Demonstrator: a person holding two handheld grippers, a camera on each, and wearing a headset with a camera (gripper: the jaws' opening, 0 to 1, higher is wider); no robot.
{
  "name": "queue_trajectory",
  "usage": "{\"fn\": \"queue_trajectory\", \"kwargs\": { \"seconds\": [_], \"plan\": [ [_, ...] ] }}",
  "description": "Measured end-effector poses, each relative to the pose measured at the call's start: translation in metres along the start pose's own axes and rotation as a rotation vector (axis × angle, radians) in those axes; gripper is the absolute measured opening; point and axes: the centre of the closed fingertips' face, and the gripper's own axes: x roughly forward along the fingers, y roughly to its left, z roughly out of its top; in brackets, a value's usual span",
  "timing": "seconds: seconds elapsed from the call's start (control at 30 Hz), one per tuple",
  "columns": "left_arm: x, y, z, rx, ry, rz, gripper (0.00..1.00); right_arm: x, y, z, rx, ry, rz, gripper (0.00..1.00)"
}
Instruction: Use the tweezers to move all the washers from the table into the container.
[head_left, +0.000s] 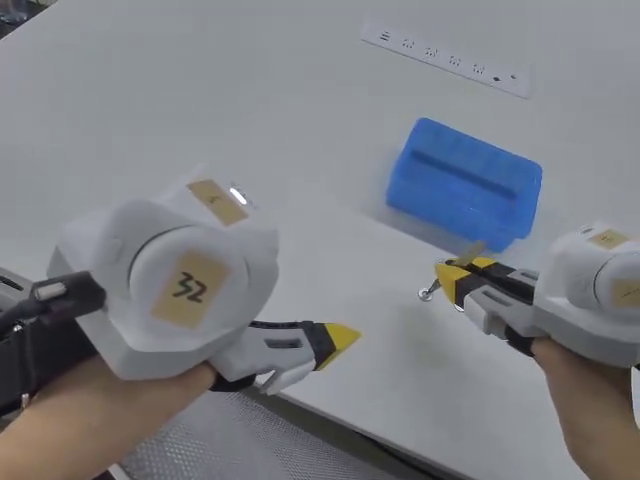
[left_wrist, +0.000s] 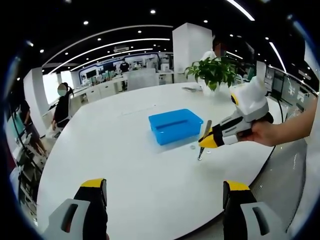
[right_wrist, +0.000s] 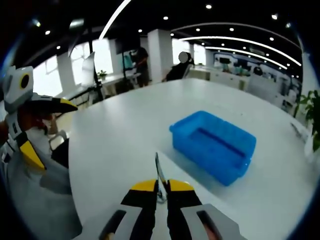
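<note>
A blue plastic container (head_left: 465, 185) stands on the white table (head_left: 250, 120), open side up. My right gripper (head_left: 452, 275) is just in front of it, shut on metal tweezers (head_left: 432, 290) whose tips point down at the table. A small grey washer (left_wrist: 193, 147) lies beside those tips, between them and the container (left_wrist: 175, 125). In the right gripper view the tweezers (right_wrist: 159, 175) stick out from between the closed yellow jaws of the right gripper (right_wrist: 159, 186). My left gripper (left_wrist: 163, 195) is open with nothing in it and hovers at the table's near edge (head_left: 335, 345).
A white power strip (head_left: 445, 55) lies at the far side of the table. A potted plant (left_wrist: 212, 72) stands beyond the container. People sit at desks in the background.
</note>
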Motion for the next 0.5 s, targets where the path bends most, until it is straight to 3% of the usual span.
{"fn": "queue_trajectory", "kwargs": {
  "seconds": [0.4,0.5],
  "plan": [
    [-0.0004,-0.0005,0.0002,0.009,0.001,0.001,0.99,-0.0002,-0.0035,-0.0004,-0.007,0.019,-0.014,0.02],
    [-0.0014,0.0003,0.0006,0.011,0.0,0.004,0.99,-0.0003,-0.0016,0.0021,0.013,0.017,0.004,0.02]
  ]
}}
